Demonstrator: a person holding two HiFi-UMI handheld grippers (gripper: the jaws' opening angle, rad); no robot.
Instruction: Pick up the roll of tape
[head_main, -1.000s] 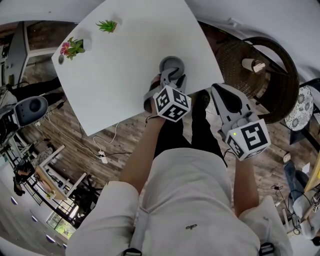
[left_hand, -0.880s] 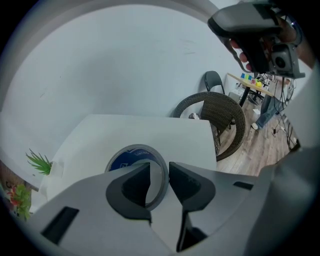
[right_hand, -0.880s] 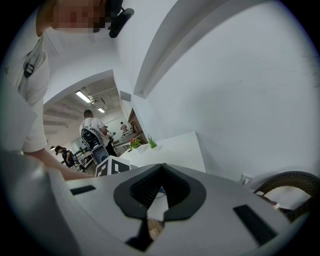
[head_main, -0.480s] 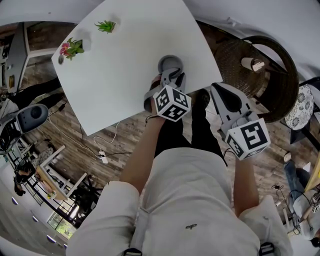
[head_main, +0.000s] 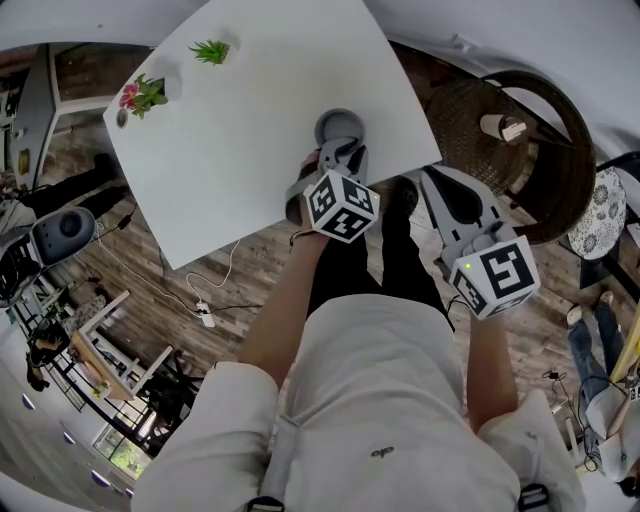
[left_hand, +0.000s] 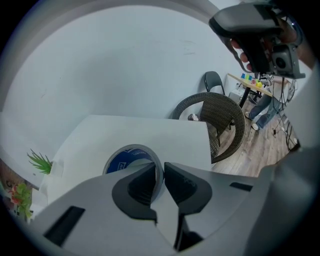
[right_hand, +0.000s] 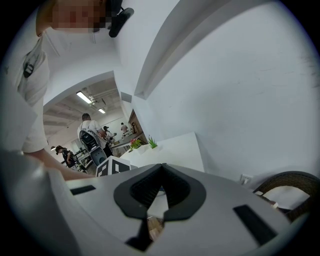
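The roll of tape, grey outside and blue inside, lies flat on the white table near its front right corner. My left gripper points steeply down at the roll. Its jaws are closing, one pad inside the ring and one outside, with the near wall of the roll pinched between them. My right gripper hangs off the table's right edge over the floor. It is shut and holds nothing.
Two small potted plants stand at the table's far left. A dark wicker chair sits right of the table. Cables and a power strip lie on the wooden floor.
The left jaws have narrowed onto the roll's near wall. Both hands and the roll stay where they were.
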